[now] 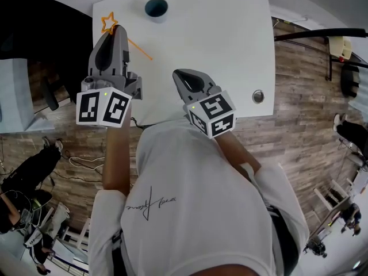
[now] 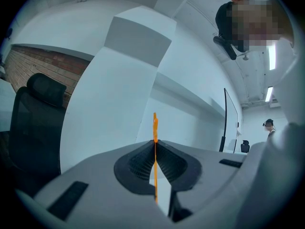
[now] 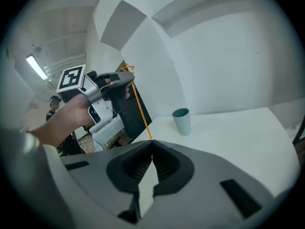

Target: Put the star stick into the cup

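Toward the upper left of the head view, your left gripper (image 1: pixel 118 30) was clenched on the star stick (image 1: pixel 138 49), taking it just below the star; the star poked out past the jaw tips and the thin orange shaft ran down and to the right, over the white table (image 1: pixel 224 50). Seen from the left gripper view, the stick (image 2: pixel 155 127) stood edge-on in the pinch of the left gripper (image 2: pixel 155 144), both pads pressed on it. Your right gripper (image 1: pixel 177 73) sat lower, near the centre of the head view, jaws together on nothing; in its own view the right gripper (image 3: pixel 151 144) looked at the stick (image 3: pixel 141 112) slanting down from the other tool, its free end near the closed tips; whether it touched them I couldn't tell. The cup (image 1: pixel 156 7) stood upright at the top of the frame, near the table's far edge and apart from the stick; it showed right of centre in the right gripper view (image 3: pixel 181 121).

I'd judge the stick very light, thin and somewhat springy, likely smooth enough to pivot in a narrow pinch; holding near the star leaves a long free shaft to lead into the cup's mouth, though the tip may wobble; the cup looks light and could tip if nudged at the rim.
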### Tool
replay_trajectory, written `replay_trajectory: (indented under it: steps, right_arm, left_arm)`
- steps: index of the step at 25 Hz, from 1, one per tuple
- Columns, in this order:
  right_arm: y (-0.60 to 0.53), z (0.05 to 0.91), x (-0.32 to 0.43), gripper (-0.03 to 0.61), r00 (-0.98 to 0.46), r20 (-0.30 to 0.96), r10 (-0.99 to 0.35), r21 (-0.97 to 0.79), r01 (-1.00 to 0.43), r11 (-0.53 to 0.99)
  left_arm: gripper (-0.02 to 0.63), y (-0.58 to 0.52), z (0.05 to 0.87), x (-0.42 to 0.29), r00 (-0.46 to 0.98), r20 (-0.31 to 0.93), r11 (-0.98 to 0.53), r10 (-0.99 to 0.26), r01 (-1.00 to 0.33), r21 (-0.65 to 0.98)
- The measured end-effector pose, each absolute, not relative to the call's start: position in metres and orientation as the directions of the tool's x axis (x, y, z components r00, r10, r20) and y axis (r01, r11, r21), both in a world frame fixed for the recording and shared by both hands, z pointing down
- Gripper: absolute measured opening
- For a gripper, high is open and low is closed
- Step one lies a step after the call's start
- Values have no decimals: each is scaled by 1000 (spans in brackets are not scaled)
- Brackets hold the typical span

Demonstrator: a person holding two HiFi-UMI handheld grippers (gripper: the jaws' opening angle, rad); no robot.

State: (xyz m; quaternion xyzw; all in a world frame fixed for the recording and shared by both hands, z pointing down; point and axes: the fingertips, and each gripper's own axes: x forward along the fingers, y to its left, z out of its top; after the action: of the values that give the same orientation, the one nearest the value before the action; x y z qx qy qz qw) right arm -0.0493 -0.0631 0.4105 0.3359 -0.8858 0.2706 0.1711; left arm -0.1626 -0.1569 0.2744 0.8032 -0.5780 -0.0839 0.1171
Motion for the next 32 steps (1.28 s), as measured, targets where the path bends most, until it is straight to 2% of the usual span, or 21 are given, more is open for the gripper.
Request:
replay_trajectory:
  steps: [32]
  right_arm:
    - [-86, 443, -51, 8, -677, 546, -493, -382, -725, 573]
  left_arm:
    - [12, -224, 260, -158, 392, -37, -385, -919, -876, 290]
